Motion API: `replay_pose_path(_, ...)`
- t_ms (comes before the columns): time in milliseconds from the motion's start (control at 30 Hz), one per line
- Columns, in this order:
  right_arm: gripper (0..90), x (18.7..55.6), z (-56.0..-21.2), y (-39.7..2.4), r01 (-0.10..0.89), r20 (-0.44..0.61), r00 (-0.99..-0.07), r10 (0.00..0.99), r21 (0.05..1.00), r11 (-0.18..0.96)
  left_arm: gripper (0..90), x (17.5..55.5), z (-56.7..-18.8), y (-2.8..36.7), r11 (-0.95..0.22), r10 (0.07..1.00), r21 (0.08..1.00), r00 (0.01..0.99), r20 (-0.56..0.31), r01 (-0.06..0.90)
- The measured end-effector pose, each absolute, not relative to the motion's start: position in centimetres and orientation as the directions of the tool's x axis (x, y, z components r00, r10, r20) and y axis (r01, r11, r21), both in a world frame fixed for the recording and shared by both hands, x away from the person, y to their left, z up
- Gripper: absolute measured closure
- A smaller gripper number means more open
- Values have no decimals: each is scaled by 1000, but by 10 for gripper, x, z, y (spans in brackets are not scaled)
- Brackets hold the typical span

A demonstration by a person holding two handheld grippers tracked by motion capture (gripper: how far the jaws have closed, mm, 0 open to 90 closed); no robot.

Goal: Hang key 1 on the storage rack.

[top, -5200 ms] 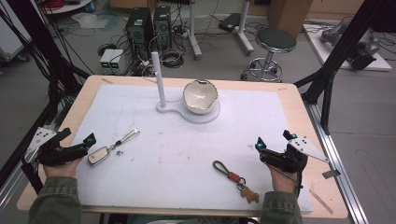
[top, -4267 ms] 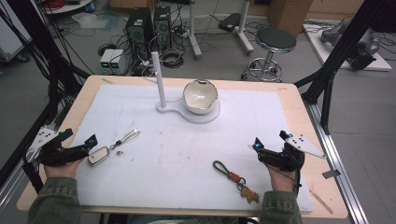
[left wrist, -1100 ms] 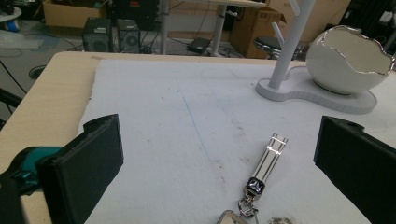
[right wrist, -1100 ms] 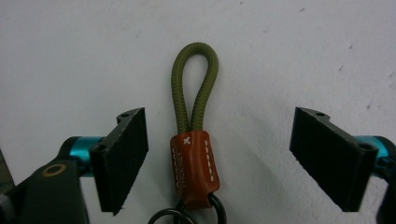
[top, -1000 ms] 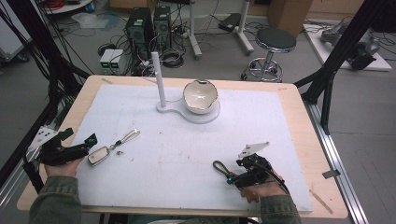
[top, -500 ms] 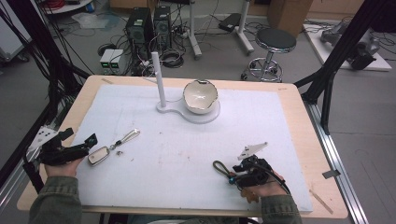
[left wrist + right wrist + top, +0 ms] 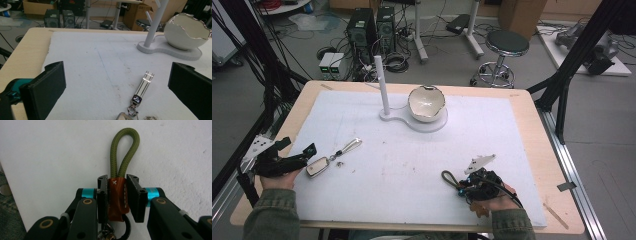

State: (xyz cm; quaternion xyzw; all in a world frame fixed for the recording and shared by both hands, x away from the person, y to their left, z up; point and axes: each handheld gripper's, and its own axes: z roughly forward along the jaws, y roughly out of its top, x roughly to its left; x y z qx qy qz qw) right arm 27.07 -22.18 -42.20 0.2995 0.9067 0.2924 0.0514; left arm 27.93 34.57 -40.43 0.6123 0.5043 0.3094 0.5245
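Keychain (image 7: 117, 195) lies lengthwise, green loop (image 7: 124, 150) pointing away beyond the jaws.

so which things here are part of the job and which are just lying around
In the job:
- rope keyring, its brown leather band clamped in the right tool
- white stand with its bowl, probably

Lying about:
- car key with metal fob, in front of the open left tool
- stool
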Motion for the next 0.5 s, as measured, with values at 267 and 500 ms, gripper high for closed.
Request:
replay_pose_path(267,728,271,-419,-223,507,86,-810,580,599,619,17,279,-404,346,63,942,954,300,-153,292)
replay_pose_path(500,741,271,-404,-224,476,55,-780,624,700,532,17,279,-404,345,59,943,954,298,-151,294)
